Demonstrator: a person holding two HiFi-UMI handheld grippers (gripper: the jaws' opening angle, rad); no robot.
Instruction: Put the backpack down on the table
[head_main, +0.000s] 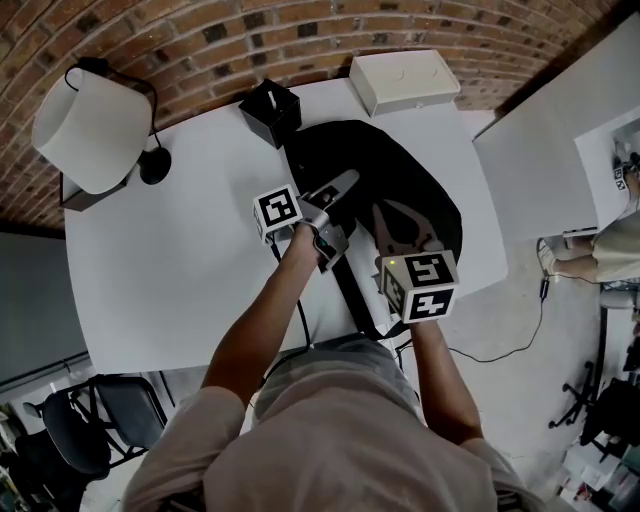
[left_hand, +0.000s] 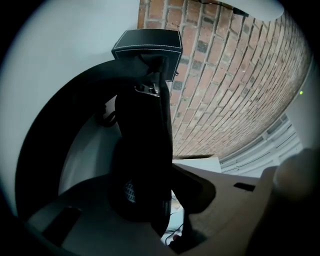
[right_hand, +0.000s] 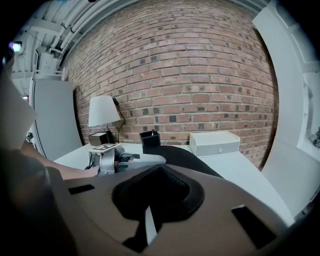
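Watching the set-down: left claw (left_hand: 150, 200) and right claw (right_hand: 155, 200) each pinch padding of the backpack (head_main: 400, 170); it lies on the table (head_main: 170, 280) ahead of both. Risk: end under right claw looks near the edge, may slide off on release; black box (left_hand: 147, 45) past left tips could tip.

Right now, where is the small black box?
Head view: the small black box stands at the table's far edge near the brick wall, left of the white drawer box, beside the backpack's far-left corner.
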